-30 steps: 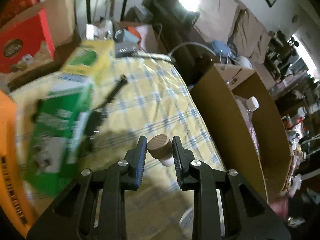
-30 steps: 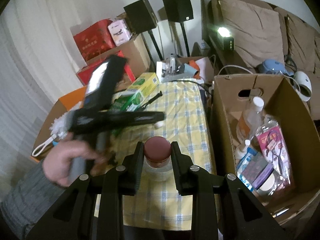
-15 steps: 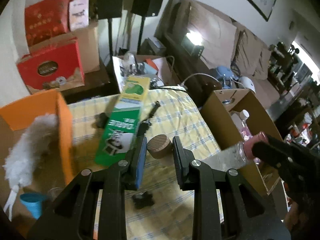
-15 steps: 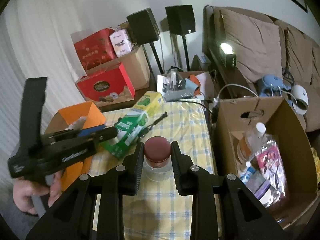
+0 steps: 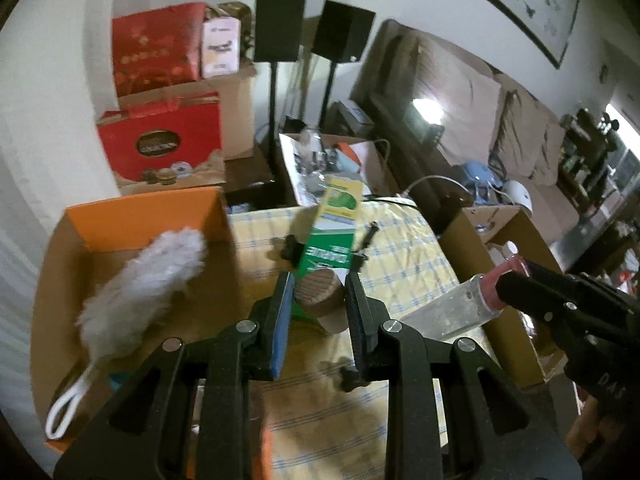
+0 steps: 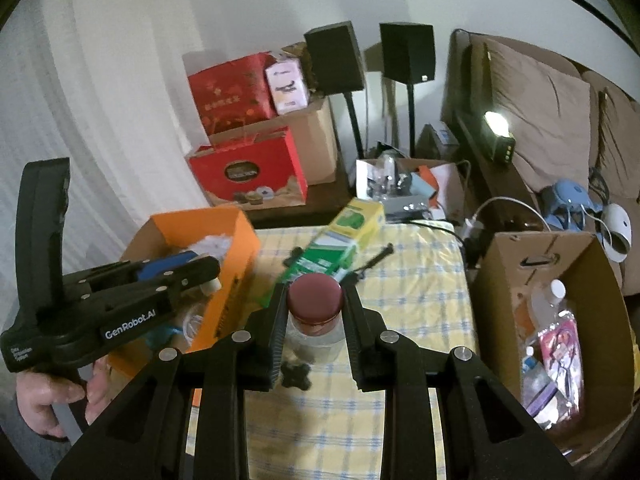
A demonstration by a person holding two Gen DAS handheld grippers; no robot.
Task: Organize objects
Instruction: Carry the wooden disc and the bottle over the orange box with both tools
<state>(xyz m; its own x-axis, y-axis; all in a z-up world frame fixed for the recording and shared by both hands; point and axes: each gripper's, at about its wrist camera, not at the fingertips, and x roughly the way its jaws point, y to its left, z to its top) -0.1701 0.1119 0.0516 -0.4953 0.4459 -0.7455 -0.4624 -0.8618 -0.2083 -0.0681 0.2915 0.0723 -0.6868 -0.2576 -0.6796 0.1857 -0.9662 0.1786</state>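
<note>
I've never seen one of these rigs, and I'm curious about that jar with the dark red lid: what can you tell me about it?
The jar is small and clear, glass or plastic by its look, with a round dark red lid closed on top. The right gripper clamps it, one of its black fingers on each side just under the lid. In the left wrist view the jar lies tilted in the air, above the yellow checked cloth, touching nothing else. Its contents cannot be made out.

- The left wrist view looks steeply down along its fingers, close above the orange box (image 5: 144, 216).
- The right wrist view looks down over the checked tablecloth (image 6: 416, 288), facing the speakers (image 6: 406, 54).
- Both views share cloth, orange box and cardboard box (image 6: 504, 280).
</note>
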